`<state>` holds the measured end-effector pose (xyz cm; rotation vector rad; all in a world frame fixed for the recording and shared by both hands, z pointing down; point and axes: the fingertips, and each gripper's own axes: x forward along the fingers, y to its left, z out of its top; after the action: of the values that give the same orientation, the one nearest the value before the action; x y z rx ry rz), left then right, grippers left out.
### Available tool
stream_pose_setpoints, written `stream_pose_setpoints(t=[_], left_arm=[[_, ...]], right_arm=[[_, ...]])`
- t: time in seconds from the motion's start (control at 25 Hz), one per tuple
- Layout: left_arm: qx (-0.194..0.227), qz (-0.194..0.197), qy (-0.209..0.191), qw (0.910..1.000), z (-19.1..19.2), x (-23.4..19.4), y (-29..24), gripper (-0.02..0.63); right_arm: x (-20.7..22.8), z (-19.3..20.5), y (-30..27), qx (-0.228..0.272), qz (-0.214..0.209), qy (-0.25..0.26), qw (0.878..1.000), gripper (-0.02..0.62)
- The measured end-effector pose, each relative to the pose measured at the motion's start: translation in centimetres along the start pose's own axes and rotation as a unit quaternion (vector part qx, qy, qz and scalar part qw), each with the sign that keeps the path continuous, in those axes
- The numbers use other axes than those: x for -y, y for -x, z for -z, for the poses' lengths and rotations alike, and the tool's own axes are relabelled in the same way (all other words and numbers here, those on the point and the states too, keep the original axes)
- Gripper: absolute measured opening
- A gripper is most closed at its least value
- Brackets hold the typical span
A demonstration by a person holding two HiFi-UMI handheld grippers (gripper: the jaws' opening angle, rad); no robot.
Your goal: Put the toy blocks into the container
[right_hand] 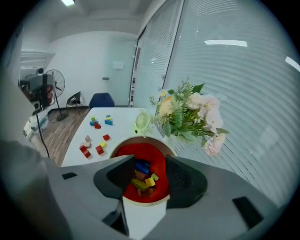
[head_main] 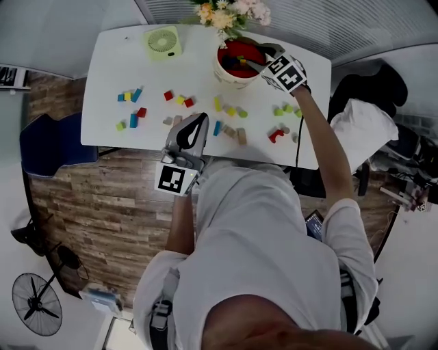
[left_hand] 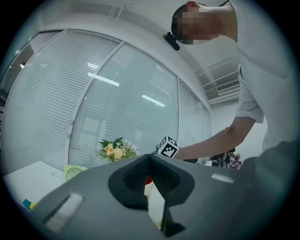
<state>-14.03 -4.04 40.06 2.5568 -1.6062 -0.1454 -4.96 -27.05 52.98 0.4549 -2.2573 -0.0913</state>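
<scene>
A white bowl with a red inside (head_main: 228, 74) stands at the table's far side, with several coloured blocks (right_hand: 143, 178) lying in it. My right gripper (head_main: 251, 63) hangs over the bowl (right_hand: 151, 152), tilted down, jaws open (right_hand: 149, 162) with nothing between them. Loose blocks are scattered over the white table (head_main: 109, 61): a blue and yellow group (head_main: 130, 96) at left, red and yellow ones (head_main: 179, 100) in the middle, green ones (head_main: 286, 109) at right. My left gripper (head_main: 197, 125) is level over the table's near edge, its tips (left_hand: 150, 157) together and empty.
A small green fan (head_main: 162, 41) and a vase of flowers (head_main: 229, 14) stand at the table's back edge, the flowers right beside the bowl. A blue chair (head_main: 48, 143) is left of the table, a black chair (head_main: 363, 89) right, a floor fan (head_main: 37, 304) on the wooden floor.
</scene>
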Motion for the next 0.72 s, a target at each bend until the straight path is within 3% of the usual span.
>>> stream_pose_setpoints(t=[0.12, 0.2, 0.44, 0.72], left_arm=[[0.006, 0.005, 0.005, 1.0000, 0.0, 0.0, -0.6, -0.002], [0.003, 0.011, 0.003, 0.9999, 0.3, 0.3, -1.1, -0.002], [-0.011, 0.016, -0.003, 0.9998, 0.0, 1.3, -2.3, -0.002], [-0.032, 0.026, -0.023, 0.9989, -0.5, 2.7, -3.5, -0.002]], right_arm=[[0.4, -0.4, 2.6, 0.060, 0.031, -0.055, 0.996, 0.119], [0.7, 0.1, 4.4, 0.095, 0.058, -0.087, 0.990, 0.003], [1.3, 4.8, 7.9, 0.123, 0.105, -0.134, 0.978, 0.002], [3.8, 16.3, 10.2, 0.050, 0.158, -0.202, 0.965, 0.002]])
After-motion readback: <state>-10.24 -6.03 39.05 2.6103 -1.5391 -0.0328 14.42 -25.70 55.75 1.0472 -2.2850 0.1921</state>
